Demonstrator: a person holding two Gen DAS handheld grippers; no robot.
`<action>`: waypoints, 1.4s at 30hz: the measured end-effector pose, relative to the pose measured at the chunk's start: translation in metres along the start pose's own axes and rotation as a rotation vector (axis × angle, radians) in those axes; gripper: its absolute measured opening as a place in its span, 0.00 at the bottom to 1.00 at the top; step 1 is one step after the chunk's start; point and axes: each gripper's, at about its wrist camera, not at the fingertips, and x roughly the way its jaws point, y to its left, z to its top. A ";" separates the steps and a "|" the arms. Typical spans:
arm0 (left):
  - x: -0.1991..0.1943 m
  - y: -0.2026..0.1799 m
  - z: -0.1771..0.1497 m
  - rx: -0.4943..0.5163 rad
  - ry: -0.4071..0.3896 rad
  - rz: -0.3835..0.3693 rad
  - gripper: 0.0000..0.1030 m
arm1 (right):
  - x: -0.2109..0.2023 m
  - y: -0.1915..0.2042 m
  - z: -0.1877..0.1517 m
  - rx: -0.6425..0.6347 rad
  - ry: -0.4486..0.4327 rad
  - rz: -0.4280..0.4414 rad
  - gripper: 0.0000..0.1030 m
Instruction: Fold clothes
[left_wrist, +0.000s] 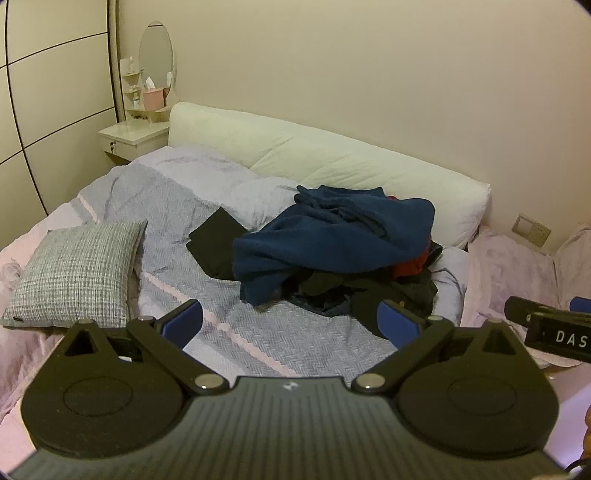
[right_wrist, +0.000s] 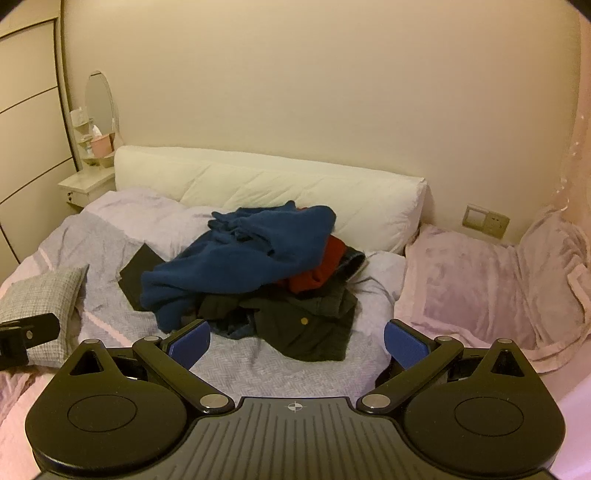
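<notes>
Your left gripper (left_wrist: 290, 325) and your right gripper (right_wrist: 297, 341) both hang over the bed (left_wrist: 258, 332), jaws wide open, holding nothing. The pile of clothes (right_wrist: 258, 273) sits near the head of the bed, close to the white headboard (right_wrist: 295, 188). A big blue top (left_wrist: 332, 236) lies on the pile, with red and dark clothes under it. A checked pillow (left_wrist: 74, 273) rests by the bed's left edge.

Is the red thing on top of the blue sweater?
No, the blue sweater lies on top, and the red garment peeks out from under it.
</notes>
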 end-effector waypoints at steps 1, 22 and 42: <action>0.002 0.000 0.001 -0.003 0.002 0.003 0.97 | 0.002 0.000 0.000 -0.002 0.001 0.004 1.00; 0.086 -0.019 0.046 -0.047 0.063 0.056 0.97 | 0.095 -0.019 0.048 -0.052 0.053 0.070 1.00; 0.187 -0.046 0.077 -0.057 0.146 0.039 0.88 | 0.183 -0.059 0.091 -0.058 0.057 0.163 1.00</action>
